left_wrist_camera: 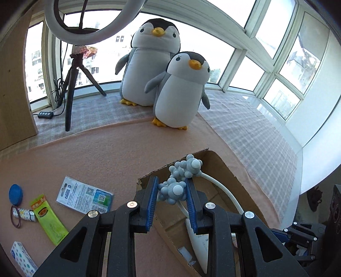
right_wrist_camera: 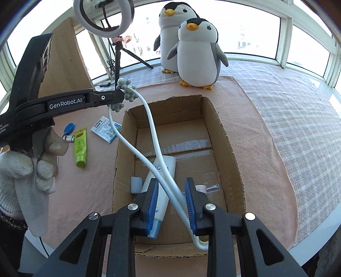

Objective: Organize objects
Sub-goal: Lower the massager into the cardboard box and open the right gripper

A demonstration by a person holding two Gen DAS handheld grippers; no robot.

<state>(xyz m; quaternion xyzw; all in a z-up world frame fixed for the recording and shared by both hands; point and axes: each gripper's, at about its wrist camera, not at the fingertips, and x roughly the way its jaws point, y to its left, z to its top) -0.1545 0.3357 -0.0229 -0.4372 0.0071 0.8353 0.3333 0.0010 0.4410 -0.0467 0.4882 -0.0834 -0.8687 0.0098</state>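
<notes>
An open cardboard box [right_wrist_camera: 226, 149] on the pink surface [left_wrist_camera: 96, 153] receives a light, springy white massager [right_wrist_camera: 153, 136], best held by its knobbed head, pinched there by the left tool [left_wrist_camera: 172, 191] while the right tool [right_wrist_camera: 171, 204] loosely straddles its wires.

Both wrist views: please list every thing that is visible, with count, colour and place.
massager: 1, white arms with grey knobbed heads, over the box
cardboard box: 1, brown, centre of cloth
tube: 1, white, inside box
plush penguins: 2, grey-white, by window
green tube: 1, left of box
packet: 1, white-blue, left of box
blue lid: 1, far left
ring light: 1, white, on tripod
left hand-held gripper: black, shut on massager head
right hand-held gripper: black, around massager arms
gloved hand: white
</notes>
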